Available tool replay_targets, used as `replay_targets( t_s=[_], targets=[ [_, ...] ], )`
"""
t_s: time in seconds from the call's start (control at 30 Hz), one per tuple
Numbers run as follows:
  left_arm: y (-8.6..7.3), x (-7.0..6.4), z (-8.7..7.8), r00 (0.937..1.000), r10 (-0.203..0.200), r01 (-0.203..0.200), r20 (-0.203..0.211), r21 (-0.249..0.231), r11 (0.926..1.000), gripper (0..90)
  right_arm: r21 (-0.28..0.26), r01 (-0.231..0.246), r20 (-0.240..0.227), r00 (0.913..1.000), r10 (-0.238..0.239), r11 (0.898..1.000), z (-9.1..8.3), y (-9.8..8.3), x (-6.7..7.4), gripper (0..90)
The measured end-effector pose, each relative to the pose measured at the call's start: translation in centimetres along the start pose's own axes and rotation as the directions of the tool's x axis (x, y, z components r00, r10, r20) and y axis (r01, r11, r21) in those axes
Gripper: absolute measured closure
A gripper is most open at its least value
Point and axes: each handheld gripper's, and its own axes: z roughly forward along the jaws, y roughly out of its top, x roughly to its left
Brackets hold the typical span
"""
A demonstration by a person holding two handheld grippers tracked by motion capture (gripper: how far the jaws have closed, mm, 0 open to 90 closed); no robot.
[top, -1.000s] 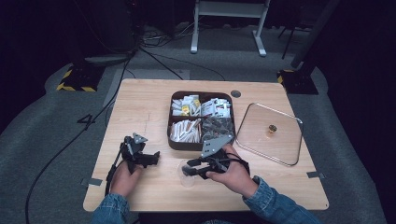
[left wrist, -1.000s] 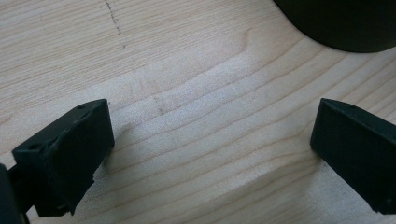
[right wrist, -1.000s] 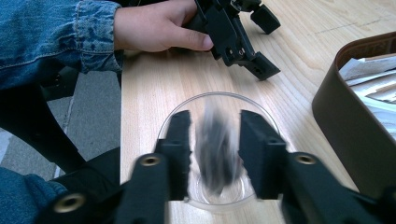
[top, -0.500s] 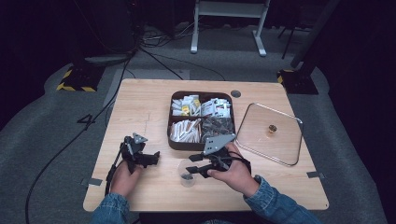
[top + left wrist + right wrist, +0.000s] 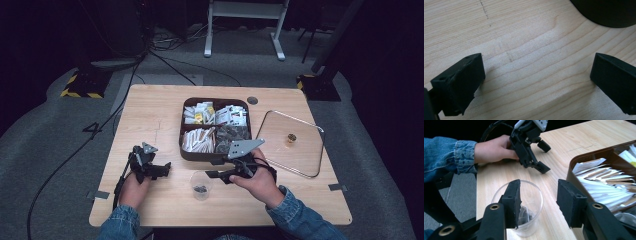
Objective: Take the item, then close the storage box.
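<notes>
The clear cup (image 5: 201, 184) stands near the bench's (image 5: 150, 115) near edge, dark bits at its bottom. Just right of it we hold the right tongs (image 5: 216, 174) spread, gripping nothing. To the left, our left tongs (image 5: 162, 170) rest released on bare wood. Farther off sit the packet box (image 5: 189, 131) and, right, the glass lid (image 5: 290, 142).

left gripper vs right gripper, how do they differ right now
The left gripper has its jaws spread wide over bare table; the right gripper has its jaws open less wide, above a clear plastic cup. The left gripper sits away from the compartment box; the right is just in front of it. Both are open and hold nothing.
</notes>
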Motion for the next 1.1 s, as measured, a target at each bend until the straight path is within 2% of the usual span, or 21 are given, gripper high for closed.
replay_targets(
  t_s=[0.4, 0.63, 0.73, 0.9, 1.1],
  targets=[
    [0.1, 0.1, 0.1, 0.9999, 0.008, -0.008, 0.015, 0.001, 1.0, 0.0, -0.055, -0.02, 0.076, 0.9968, 0.024, 0.998, -2.5, 0.1, -1.2, 53.3],
    [0.1, 0.1, 0.1, 0.9999, 0.008, -0.008, 0.015, 0.002, 1.0, 0.0, -0.088, -0.051, 0.149, 0.9867, 0.064, 0.995, -4.5, -0.1, -3.3, 52.7],
    [0.1, 0.1, 0.1, 0.9999, 0.008, -0.008, 0.015, 0.002, 1.0, 0.0, -0.095, -0.066, 0.192, 0.9779, 0.083, 0.993, -5.4, -0.4, -4.2, 51.9],
    [0.0, 0.1, 0.1, 1.0, 0.001, -0.001, 0.009, -0.001, 1.0, 0.0, -0.089, -0.084, 0.275, 0.9557, 0.106, 0.992, -6.6, -0.9, -5.9, 51.0],
    [0.1, 0.1, 0.1, 0.9999, 0.001, -0.001, 0.012, 0.001, 1.0, 0.0, -0.102, -0.147, 0.356, 0.9182, 0.174, 0.984, -8.1, -2.4, -8.4, 48.8]
  ],
)
